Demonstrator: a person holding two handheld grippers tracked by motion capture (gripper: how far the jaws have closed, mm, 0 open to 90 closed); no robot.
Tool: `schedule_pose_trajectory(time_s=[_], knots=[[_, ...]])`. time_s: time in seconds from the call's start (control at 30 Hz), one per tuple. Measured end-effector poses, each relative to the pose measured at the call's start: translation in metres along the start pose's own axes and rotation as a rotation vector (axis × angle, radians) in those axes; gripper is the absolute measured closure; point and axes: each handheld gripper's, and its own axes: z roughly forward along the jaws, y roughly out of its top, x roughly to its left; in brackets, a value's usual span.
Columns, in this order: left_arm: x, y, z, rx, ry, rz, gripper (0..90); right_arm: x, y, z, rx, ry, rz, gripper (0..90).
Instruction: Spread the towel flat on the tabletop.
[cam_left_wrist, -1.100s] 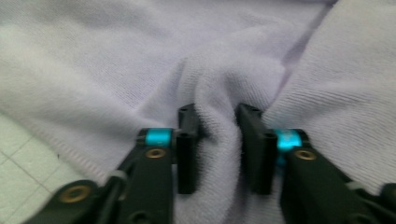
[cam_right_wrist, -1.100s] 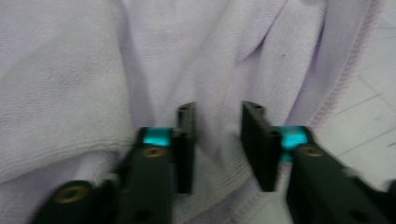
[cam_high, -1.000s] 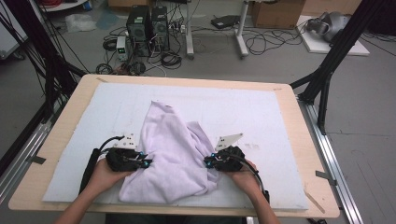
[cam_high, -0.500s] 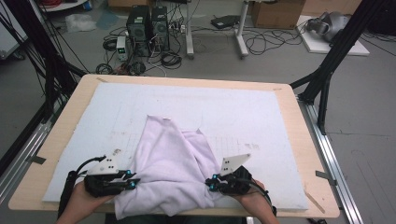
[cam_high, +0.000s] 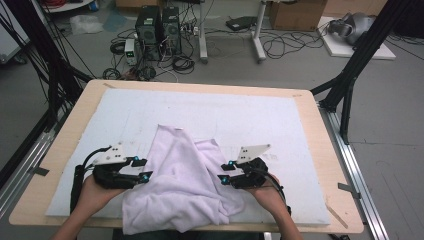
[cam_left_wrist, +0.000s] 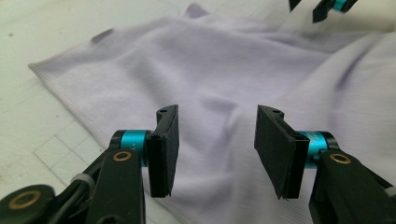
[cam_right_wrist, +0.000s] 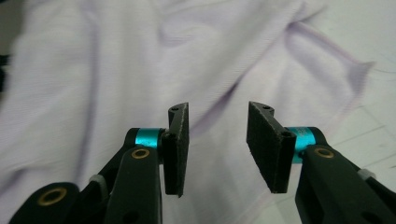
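Both jaws have just been opening with nothing between them — your left hand-held gripper (cam_high: 141, 170) and right hand-held gripper (cam_high: 226, 172) flank the lilac cloth (cam_high: 182, 187) rumpled at the bench's (cam_high: 300, 90) near edge — so regrip its corners before spreading it.

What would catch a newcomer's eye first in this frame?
The rumpled lilac cloth, lying heaped on the white mat at the near edge of the table. Flanking it, the left gripper and right gripper point inward at the cloth; their jaws have just been opening and stand apart with nothing pinched between them. Beyond the table, computer towers and tangled cables crowd the floor.
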Motion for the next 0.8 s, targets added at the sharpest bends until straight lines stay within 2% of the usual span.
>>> schedule_pose_trajectory(time_s=[0.1, 0.2, 0.3, 0.43, 0.47, 0.57, 0.67, 0.8], knots=[[0.012, -0.002, 0.021, 0.051, -0.011, -0.018, 50.9, -0.01, 0.0, 0.01, 0.024, -0.022, 0.012, 57.8], [0.015, -0.005, 0.038, 0.113, 0.0, 0.003, 53.2, -0.018, -0.004, 0.019, 0.066, -0.009, 0.027, 57.9], [0.015, -0.009, 0.049, 0.178, 0.021, 0.016, 57.3, -0.021, -0.008, 0.027, 0.125, -0.017, 0.026, 59.5], [0.014, -0.01, 0.048, 0.166, 0.032, 0.029, 65.0, -0.022, -0.009, 0.028, 0.105, -0.032, 0.036, 66.7], [0.014, -0.011, 0.048, 0.158, 0.032, 0.032, 72.2, -0.022, -0.01, 0.028, 0.104, -0.04, 0.035, 71.2], [0.013, -0.014, 0.045, 0.148, 0.024, 0.034, 85.5, -0.022, -0.01, 0.026, 0.11, -0.031, 0.044, 86.0], [0.014, -0.017, 0.041, 0.14, 0.013, 0.016, 87.2, -0.019, -0.009, 0.025, 0.122, -0.043, 0.03, 87.5], [0.012, -0.02, 0.034, 0.146, 0.026, 0.024, 87.7, -0.014, -0.01, 0.015, 0.113, -0.063, 0.011, 87.7]])
